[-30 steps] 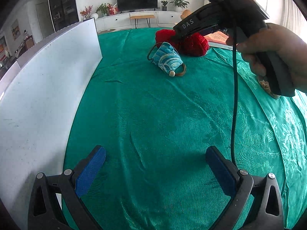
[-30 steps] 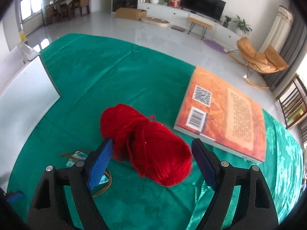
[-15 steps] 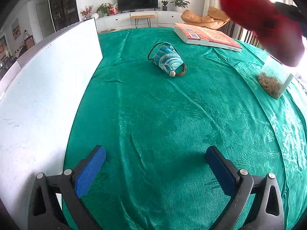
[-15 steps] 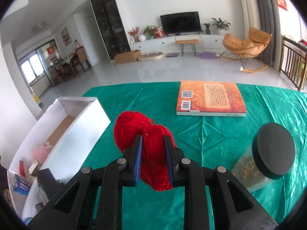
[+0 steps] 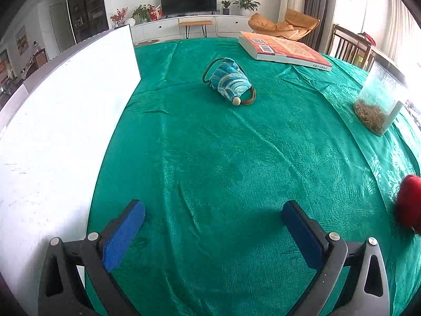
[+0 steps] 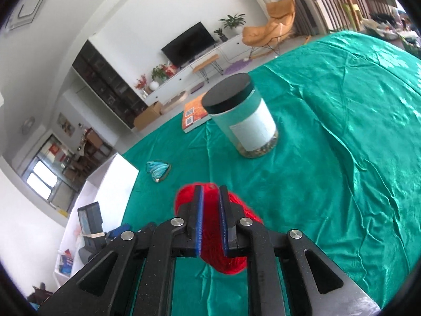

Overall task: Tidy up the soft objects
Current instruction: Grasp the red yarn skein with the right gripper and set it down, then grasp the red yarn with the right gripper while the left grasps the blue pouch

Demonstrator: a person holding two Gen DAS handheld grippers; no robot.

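at the left, the tall white storage box [image 5: 65, 131] waits. the left gripper [image 5: 210, 234] hangs above the green cloth, fingers spread and empty. the right gripper [image 6: 210, 218] pinches the soft red yarn ball [image 6: 210, 226] across its middle, in the air; it looks light and squashy.

On the cloth-covered table [image 5: 210, 158], a pouch [image 5: 229, 81] lies at upper centre of the left wrist view, the box [image 5: 65, 131] along the left edge and a book [image 5: 284, 50] behind at upper right. A jar [image 5: 379, 100] stands at the right edge, the yarn ball [image 5: 409, 202] below it at lower right.
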